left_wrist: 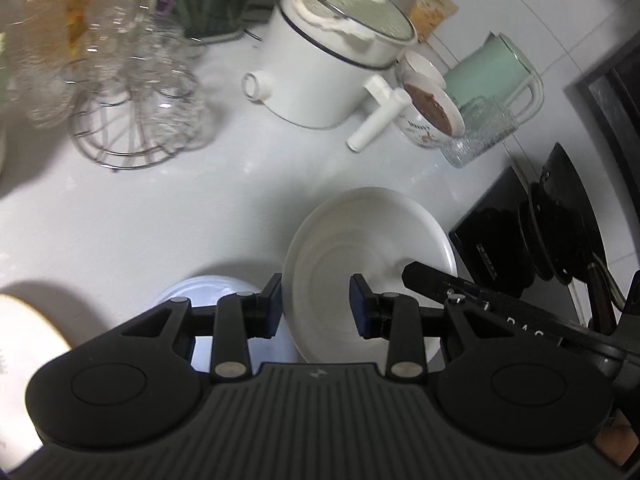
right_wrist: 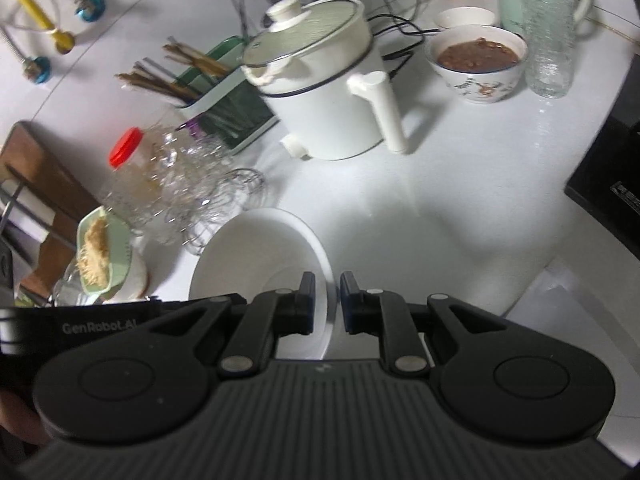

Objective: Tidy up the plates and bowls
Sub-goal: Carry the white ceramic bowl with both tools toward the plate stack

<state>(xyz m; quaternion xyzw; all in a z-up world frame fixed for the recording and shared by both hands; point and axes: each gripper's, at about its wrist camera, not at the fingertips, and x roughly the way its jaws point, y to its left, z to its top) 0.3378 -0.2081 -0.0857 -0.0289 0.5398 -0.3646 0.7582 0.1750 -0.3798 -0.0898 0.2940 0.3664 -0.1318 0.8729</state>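
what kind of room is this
Most likely a home kitchen counter. A white electric cooking pot with a lid, a holder full of chopsticks and a bowl of brown food all stand on the white countertop.

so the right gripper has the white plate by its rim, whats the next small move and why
Probably carry the white plate left and lower it onto the bluish plate lying flat on the counter. The right gripper pinches the plate's rim and holds it tilted off the counter, while the left gripper is open around its other edge and could steady it.
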